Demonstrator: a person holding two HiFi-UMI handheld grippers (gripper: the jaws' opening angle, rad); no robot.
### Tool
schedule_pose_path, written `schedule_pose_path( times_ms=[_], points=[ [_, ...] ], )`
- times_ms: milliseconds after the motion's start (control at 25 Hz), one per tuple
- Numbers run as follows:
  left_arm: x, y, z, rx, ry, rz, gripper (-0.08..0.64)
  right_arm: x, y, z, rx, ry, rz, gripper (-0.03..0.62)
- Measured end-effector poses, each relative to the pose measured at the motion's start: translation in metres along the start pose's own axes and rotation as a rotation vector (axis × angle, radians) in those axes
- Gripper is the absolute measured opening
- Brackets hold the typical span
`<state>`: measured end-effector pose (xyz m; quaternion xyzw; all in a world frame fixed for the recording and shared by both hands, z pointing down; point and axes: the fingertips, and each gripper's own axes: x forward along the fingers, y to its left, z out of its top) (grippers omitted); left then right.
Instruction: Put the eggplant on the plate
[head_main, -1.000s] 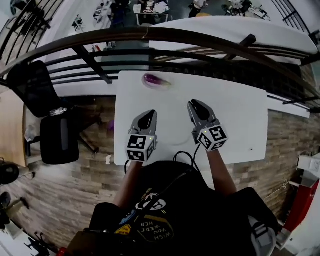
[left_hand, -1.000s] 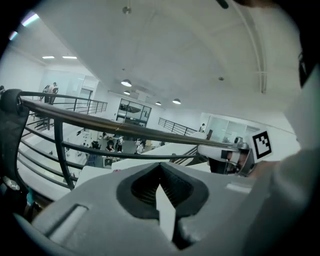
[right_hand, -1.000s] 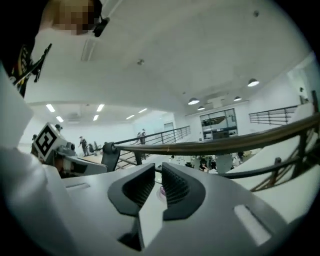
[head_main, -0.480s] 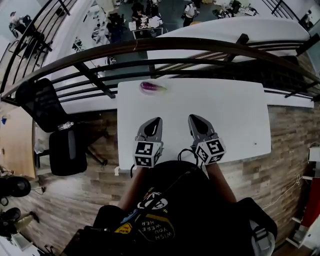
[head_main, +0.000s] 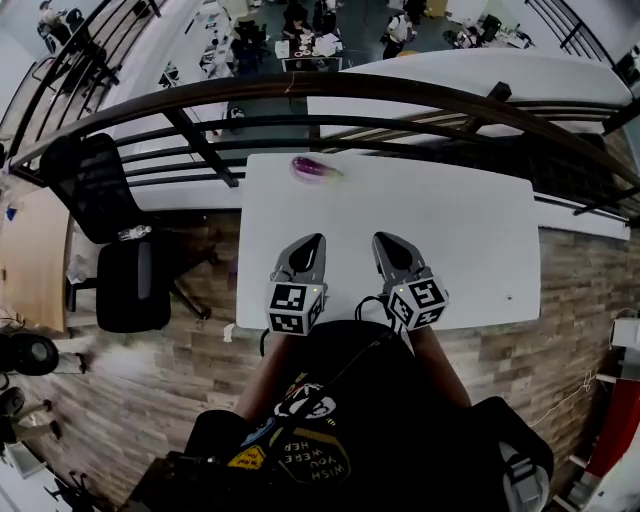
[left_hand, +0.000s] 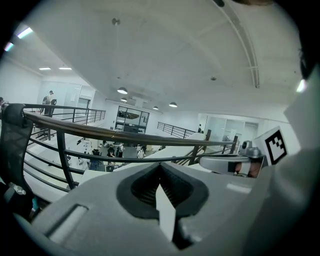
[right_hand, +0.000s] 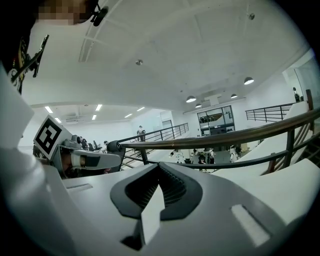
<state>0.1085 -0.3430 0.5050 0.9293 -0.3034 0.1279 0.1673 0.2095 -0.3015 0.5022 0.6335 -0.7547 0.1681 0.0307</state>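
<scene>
**Item 1. Left gripper.** It sits at the near edge of the white table, left of centre, pointing toward the far side. The jaws are pressed together tip to tip with nothing between them. Its own view looks out on the railing only.

**Item 2. Eggplant.** Purple, lying lengthwise from left to right at the far edge of the table, left of the middle, just short of the dark railing. A pale plate may lie under it, but the rim is too faint against the white top to confirm.

**Item 3. Right gripper.** It sits at the near edge, just right of its partner and parallel to it. The jaws are closed and empty, as its own view confirms.

**Item 4. Step in hand (judged).** Either the placing is done, or a fresh reach is due.
- If a reach is due, spread the jaws wide before approaching.
- Take the eggplant across its narrow width near the middle.
- Close gently, since the skin is smooth and curved and may slip.

**Item 5. Position relative to the fingers.** The eggplant lies well apart from both pairs of fingertips, straight ahead of the left pair and ahead-left of the right pair. Neither pair touches it.
</scene>
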Motion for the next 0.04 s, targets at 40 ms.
schedule_pose_path(
  times_ms=[40],
  points=[
    [-0.0021,0.0009,-0.0018,-0.006,0.004,0.000,0.005,0.0003,0.0024,-0.0025,0.002,0.007,0.001,-0.003]
  ],
)
